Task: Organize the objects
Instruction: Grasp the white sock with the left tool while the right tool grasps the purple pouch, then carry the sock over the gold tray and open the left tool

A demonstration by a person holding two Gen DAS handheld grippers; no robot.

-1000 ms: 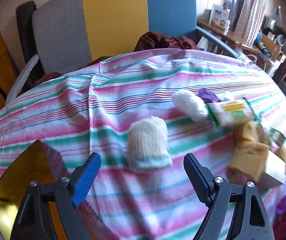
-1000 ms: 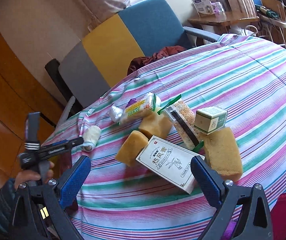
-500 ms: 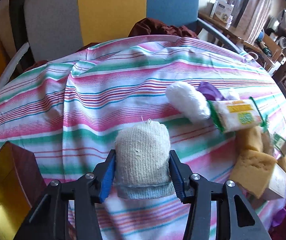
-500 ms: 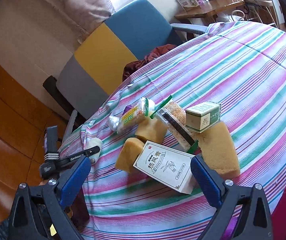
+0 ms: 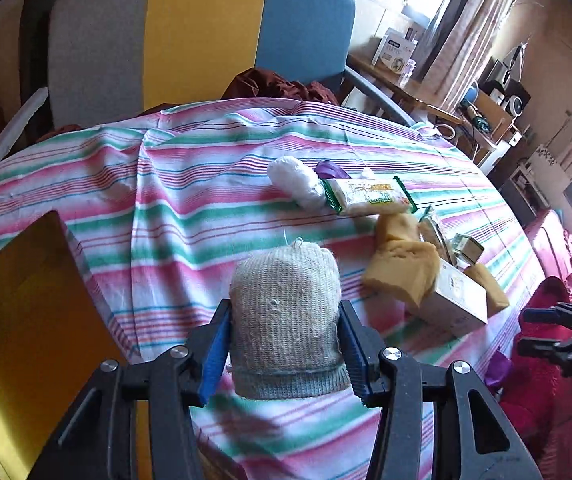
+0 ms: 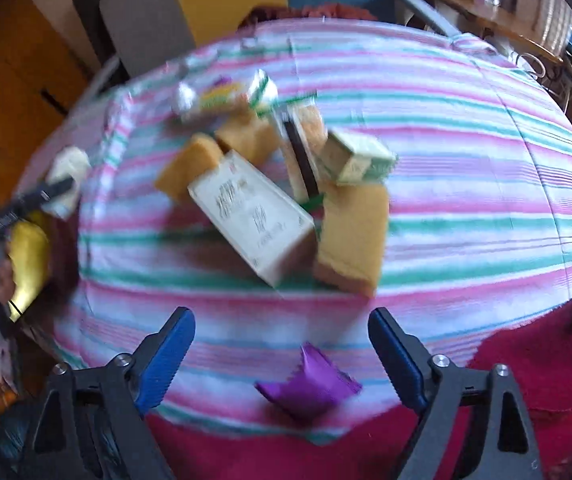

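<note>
The left gripper (image 5: 286,354) is clamped on the rolled sock (image 5: 286,320), just above the striped table (image 5: 190,208). The right gripper (image 6: 282,354) is closing over a purple packet (image 6: 310,384) (not yet pinched). Next, I judge, carry the sock to its place.

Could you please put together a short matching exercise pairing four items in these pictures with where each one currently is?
Things:
1. grey knitted sock roll
2. purple foil packet
3. small green-and-white box
4. fluffy white ball

Places:
A. propped on the pile of sponges and boxes
B. clamped between the left gripper's jaws
C. at the cloth's near edge, below the right gripper's closing jaws
D. beside the green-edged snack pack

Pairs: 1-B, 2-C, 3-A, 4-D
</note>
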